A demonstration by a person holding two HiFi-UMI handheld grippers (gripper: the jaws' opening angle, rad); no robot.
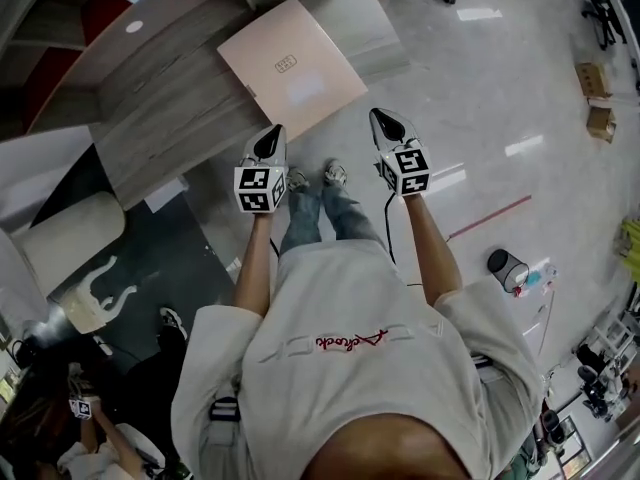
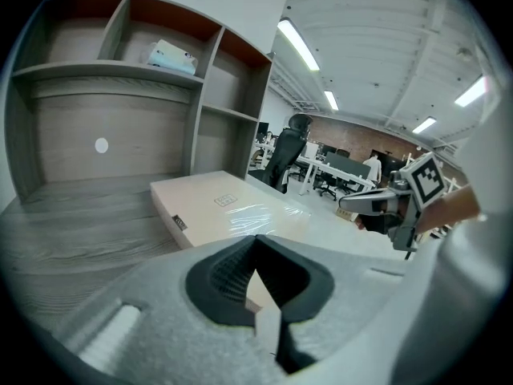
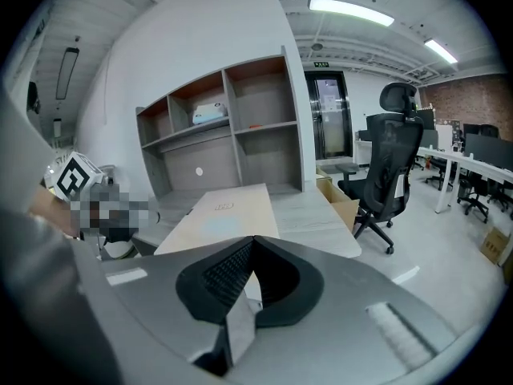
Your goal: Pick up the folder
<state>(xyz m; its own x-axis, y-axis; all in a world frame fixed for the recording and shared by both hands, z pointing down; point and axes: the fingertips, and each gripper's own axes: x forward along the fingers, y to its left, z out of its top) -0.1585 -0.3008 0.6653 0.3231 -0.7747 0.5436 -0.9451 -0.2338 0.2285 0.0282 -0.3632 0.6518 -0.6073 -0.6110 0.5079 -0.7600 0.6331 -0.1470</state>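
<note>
Shirt (image 1: 350,368), red script illegible, left claw (image 1: 271,136) and right claw (image 1: 385,123) closed, empty, labelled folder (image 1: 292,68) on desk (image 1: 170,103)

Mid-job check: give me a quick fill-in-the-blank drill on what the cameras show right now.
1. The beige folder lies flat on the wooden ____.
2. The jaws of the left tool and the right tool are both ____.
3. The folder is gripped by ____ tool.
4. In the shelf unit, a pale box sits in an ____ compartment.

Missing words: desk; shut; neither; upper.
</note>
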